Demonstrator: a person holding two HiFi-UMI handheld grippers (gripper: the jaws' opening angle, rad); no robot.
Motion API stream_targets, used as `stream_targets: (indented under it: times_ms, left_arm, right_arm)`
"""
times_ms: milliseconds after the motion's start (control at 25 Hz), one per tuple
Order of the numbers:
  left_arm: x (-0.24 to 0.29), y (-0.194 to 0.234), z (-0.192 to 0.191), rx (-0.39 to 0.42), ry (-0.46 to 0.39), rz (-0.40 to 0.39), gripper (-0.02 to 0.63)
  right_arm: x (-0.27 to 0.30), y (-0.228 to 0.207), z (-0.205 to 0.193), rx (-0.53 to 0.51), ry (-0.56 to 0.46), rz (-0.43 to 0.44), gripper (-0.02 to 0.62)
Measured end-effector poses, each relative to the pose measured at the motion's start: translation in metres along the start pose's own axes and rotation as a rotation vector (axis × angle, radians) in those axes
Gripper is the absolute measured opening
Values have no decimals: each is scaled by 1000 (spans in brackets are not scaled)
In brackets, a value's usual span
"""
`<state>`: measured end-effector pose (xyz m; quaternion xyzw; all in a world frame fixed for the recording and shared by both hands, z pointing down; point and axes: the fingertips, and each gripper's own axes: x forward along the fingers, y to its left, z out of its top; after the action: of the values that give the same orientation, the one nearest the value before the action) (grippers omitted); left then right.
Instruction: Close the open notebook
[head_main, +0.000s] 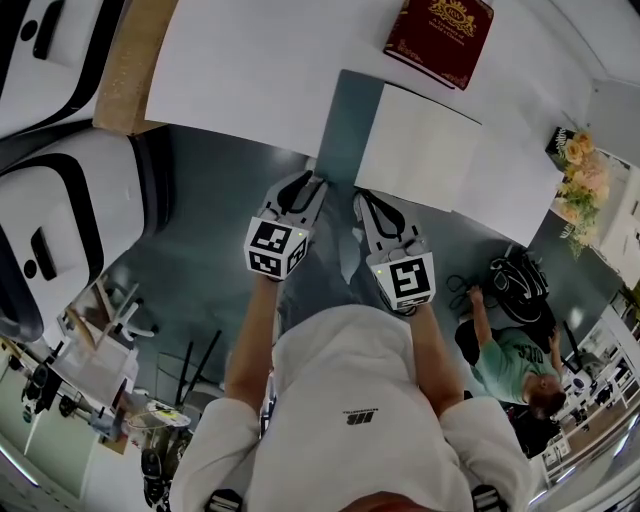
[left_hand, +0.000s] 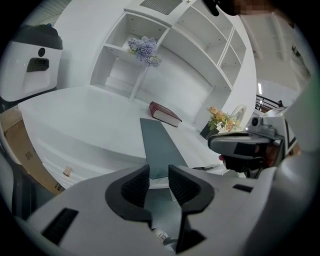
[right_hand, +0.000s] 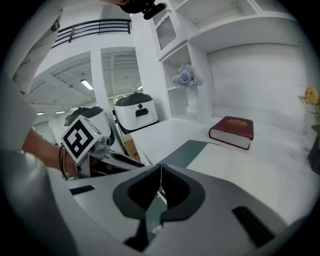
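Left gripper (head_main: 305, 185) is hovering slightly parted, right gripper (head_main: 365, 200) is pinching together, both empty. Red notebook (head_main: 440, 38) is lying closed towards the worktop's (head_main: 250, 70) far edge, so the closing seems done.

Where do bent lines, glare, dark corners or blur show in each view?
Head view: the fisheye bows the table edges, and its white top is nearly washed out. Left gripper view: black corners, and the shelves curve. Right gripper view: black corners too, but the red book is sharp.
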<state>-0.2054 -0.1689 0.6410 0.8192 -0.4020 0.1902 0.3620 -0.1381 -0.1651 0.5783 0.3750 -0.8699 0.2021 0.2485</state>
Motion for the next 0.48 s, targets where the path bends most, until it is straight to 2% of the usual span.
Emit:
stream_targets:
  times_ms: [480]
  left_arm:
    - [15, 7, -7, -19, 43, -55, 0]
  right_arm:
    - [4, 0, -4, 12, 13, -12, -3]
